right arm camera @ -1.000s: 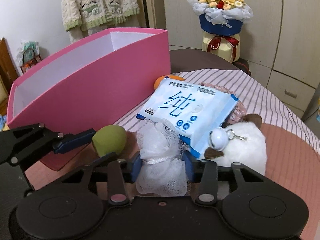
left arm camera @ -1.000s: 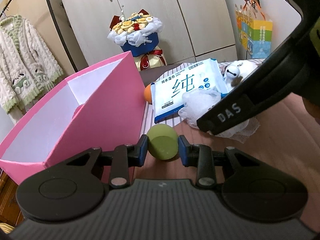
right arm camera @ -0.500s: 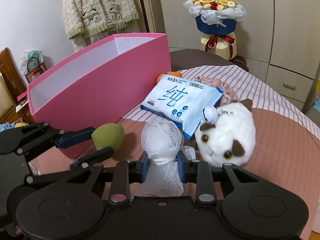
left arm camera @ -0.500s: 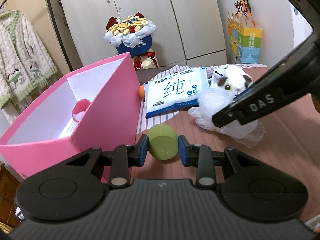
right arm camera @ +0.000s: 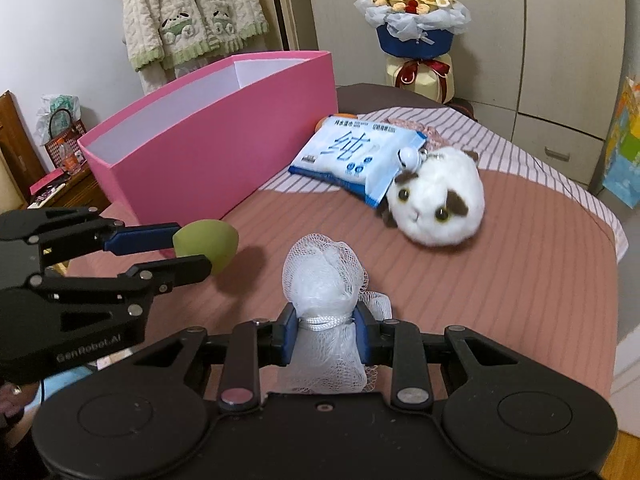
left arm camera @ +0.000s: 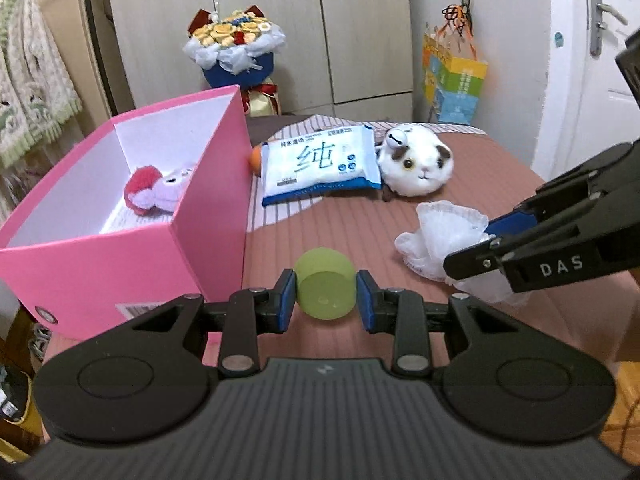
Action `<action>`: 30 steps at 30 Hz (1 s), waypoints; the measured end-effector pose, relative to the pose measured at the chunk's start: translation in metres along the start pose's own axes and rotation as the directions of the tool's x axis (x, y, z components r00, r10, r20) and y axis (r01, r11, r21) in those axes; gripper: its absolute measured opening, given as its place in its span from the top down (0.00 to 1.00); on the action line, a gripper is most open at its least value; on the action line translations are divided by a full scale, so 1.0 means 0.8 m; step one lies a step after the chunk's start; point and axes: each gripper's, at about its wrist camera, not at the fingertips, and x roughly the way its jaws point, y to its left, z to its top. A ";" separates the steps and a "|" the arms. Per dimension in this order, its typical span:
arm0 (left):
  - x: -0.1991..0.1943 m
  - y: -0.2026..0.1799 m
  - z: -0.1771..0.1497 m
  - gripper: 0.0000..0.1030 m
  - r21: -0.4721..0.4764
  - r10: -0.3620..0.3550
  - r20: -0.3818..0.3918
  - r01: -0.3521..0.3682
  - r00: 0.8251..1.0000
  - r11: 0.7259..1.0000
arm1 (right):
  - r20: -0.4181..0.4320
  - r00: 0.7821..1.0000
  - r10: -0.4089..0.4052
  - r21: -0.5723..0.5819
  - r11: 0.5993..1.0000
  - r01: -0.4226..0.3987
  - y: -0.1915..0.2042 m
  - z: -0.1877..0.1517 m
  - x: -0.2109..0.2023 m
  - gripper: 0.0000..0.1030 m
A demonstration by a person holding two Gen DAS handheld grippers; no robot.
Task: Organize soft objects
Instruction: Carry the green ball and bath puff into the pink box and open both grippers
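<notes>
A brown bedspread (right arm camera: 500,280) is lying under everything. On its far left a pink box (left arm camera: 208,216) is standing open, with a red-and-white plush (left arm camera: 152,196) lying inside. Just right of the box, a blue-and-white wipes pack (left arm camera: 320,164) is lying flat, hiding most of a small orange ball (left arm camera: 255,158) that is touching the box corner. A white-and-brown plush animal (right arm camera: 438,208) is leaning against the pack's right edge. Nearer, the right gripper (right arm camera: 325,334) is pinching a white mesh bath puff (right arm camera: 324,276) at its tied waist. To its left, the left gripper (left arm camera: 325,300) is clamping a green egg-shaped sponge (left arm camera: 325,290) beside the box's near corner, above the bedspread.
</notes>
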 end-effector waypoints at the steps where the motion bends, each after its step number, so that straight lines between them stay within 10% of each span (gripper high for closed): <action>1: -0.003 0.002 -0.001 0.69 -0.002 -0.010 -0.015 0.010 1.000 1.000 | -0.002 1.000 0.001 0.005 1.000 -0.001 0.002 -0.003 -0.003 0.67; 30: -0.122 0.111 -0.014 0.69 -0.008 -0.173 -0.138 0.174 0.975 0.985 | -0.142 0.948 0.284 0.068 0.959 -0.277 0.125 0.021 -0.061 0.67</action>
